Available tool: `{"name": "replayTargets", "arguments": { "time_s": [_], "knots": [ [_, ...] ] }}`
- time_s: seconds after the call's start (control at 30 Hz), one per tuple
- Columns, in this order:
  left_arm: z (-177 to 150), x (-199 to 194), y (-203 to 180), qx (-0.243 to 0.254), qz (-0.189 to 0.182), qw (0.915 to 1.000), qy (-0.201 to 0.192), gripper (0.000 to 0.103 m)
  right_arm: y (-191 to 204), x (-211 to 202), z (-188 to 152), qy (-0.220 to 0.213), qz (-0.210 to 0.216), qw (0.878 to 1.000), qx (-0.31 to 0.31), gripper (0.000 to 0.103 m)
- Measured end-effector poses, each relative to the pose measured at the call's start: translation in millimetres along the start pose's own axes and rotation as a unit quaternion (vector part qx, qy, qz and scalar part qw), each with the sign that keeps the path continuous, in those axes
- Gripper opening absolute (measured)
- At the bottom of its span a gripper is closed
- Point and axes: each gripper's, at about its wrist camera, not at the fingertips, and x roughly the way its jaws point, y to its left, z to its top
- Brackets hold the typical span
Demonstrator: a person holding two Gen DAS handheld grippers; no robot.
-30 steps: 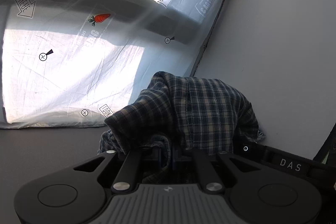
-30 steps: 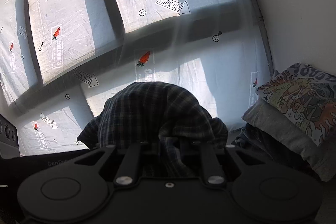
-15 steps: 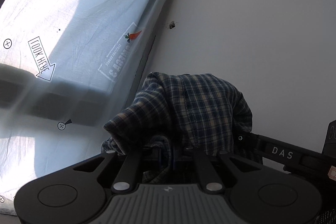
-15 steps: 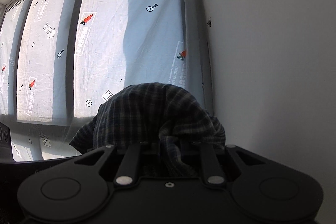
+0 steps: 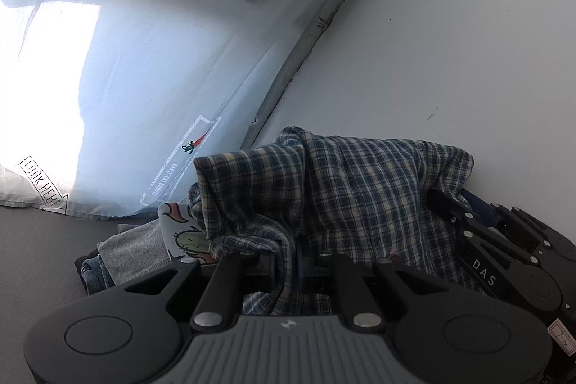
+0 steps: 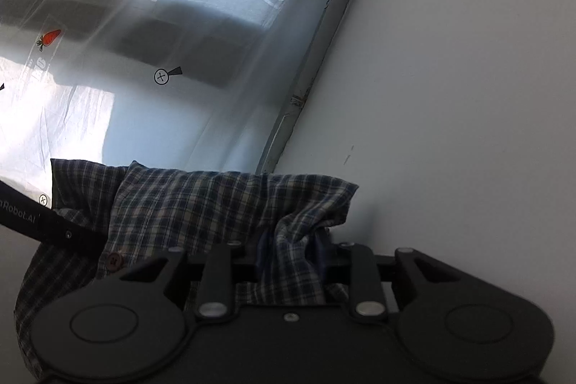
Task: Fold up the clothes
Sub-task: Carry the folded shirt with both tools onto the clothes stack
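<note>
Shirt: plaid shirt (image 5: 352, 189) is bunched and hangs between the two grippers, above the pile of folded clothes (image 5: 144, 251) on the grey worktop (image 5: 39, 240), close to the white wall (image 5: 450, 42).
Left grip: left gripper (image 5: 298, 261) has its jaws almost shut, with a thick fold of plaid pinched between them.
Right grip: right gripper (image 6: 291, 258) has its jaws opening; cloth is still gathered between them, though they stand wide enough that I judge the hold to be loosening.
Risk, drop: if the right side lets go while the shirt is still in the air, that end can fall and undo whatever fold it has.
Risk, landing: a bunched shirt set down crooked may slump off the pile or drag the printed tee (image 5: 183, 236) askew.
Risk, snag: cloth crumpled deep in the right jaws may cling and be pulled along when that gripper backs away.
Risk, unseen: lower half of the shirt is hidden behind both grippers, so trailing sleeves cannot be ruled out.
</note>
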Motion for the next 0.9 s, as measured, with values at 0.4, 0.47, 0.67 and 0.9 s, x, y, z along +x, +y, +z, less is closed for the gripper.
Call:
{"name": "replayTargets", "arguments": {
  "time_s": [0.4, 0.47, 0.67, 0.9],
  "knots": [
    [0, -9, 11, -0.052, 0.012, 0.9985, -0.014, 0.024, 9, -17, 9, -0.108, -0.033, 0.993, -0.038, 0.015],
    [5, -21, 13, -0.061, 0.025, 0.9971, -0.04, 0.024, 11, 3, 5, -0.087, -0.029, 0.995, -0.035, 0.014],
    [21, -46, 3, -0.016, 0.067, 0.9857, -0.154, 0.03, 21, 45, -8, -0.049, -0.016, 0.998, -0.041, 0.013],
    [19, 27, -13, -0.007, 0.086, 0.9925, -0.087, 0.032, 38, 90, -32, 0.017, 0.013, 0.998, -0.054, 0.013]
  ]
}}
